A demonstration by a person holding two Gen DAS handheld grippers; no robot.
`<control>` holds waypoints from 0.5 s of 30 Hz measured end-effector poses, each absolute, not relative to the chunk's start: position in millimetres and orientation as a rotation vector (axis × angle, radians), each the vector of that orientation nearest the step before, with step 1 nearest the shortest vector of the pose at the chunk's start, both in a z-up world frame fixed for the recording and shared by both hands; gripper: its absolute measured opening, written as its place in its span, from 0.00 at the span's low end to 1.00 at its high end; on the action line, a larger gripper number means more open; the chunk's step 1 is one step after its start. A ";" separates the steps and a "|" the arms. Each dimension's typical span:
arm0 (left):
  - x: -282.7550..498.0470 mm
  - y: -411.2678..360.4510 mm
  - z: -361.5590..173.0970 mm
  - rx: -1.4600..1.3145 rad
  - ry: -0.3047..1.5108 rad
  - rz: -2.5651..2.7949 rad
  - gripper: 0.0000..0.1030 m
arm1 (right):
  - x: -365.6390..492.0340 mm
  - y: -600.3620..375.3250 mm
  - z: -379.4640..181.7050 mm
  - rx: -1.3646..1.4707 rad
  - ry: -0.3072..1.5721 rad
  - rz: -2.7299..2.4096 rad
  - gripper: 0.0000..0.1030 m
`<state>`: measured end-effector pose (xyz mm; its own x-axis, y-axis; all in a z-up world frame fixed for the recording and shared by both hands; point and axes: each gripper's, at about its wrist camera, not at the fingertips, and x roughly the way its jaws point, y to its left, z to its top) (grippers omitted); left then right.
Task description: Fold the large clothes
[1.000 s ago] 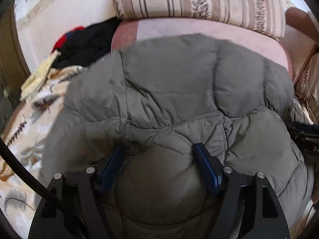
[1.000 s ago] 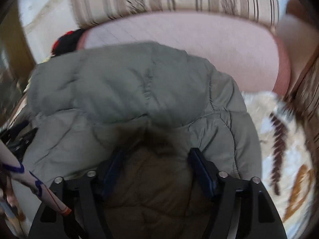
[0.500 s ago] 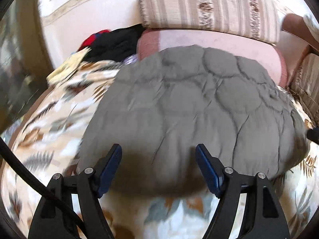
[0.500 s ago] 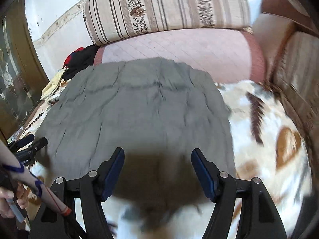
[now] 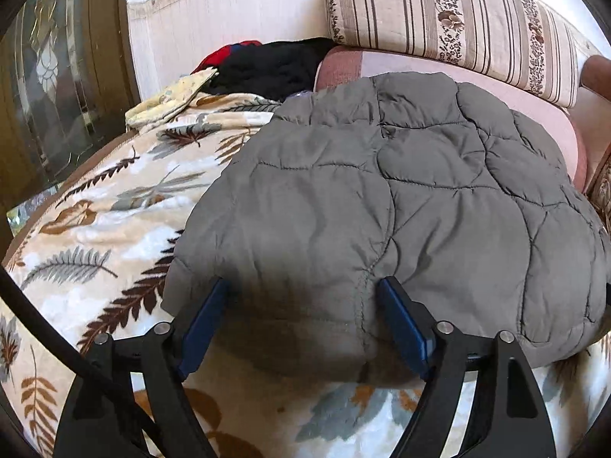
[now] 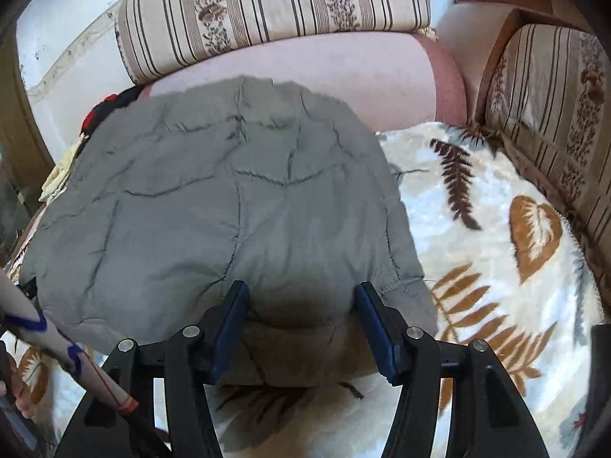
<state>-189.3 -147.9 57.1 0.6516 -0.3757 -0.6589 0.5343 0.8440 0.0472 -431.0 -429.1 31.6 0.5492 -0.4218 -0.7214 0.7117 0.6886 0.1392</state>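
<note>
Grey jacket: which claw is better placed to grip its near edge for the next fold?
Right, probably. The right claw has just been closing with jacket bunched between; the left claw straddles it too but has just been opening.

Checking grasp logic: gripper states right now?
Left gripper: open, just widened, jacket hem between fingers.
Right gripper: just closing around jacket hem; grip unclear.

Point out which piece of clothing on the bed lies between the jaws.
The grey quilted jacket, its near edge between both pairs of jaws. The black garment and the red one lie bunched by the far wall.
</note>
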 end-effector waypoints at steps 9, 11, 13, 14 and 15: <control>-183.4 -153.7 49.3 0.250 0.689 -0.536 0.80 | -423.9 -431.4 13.9 0.430 0.745 -0.694 0.63; -183.7 -153.7 48.4 0.252 0.689 -0.536 0.80 | -424.4 -430.8 12.7 0.426 0.742 -0.689 0.63; -183.4 -153.9 48.4 0.257 0.688 -0.534 0.80 | -425.2 -430.9 10.9 0.423 0.737 -0.684 0.63; -183.0 -153.6 48.2 0.257 0.687 -0.533 0.80 | -425.3 -430.8 9.9 0.423 0.737 -0.682 0.63; -182.6 -153.6 47.8 0.257 0.688 -0.533 0.80 | -425.0 -430.9 9.6 0.422 0.737 -0.681 0.63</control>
<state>-182.6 -153.6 47.8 0.6465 -0.3806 -0.6612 0.5453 0.8367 0.0516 -425.0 -430.9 9.6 0.5442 -0.4137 -0.7298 0.6953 0.7093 0.1164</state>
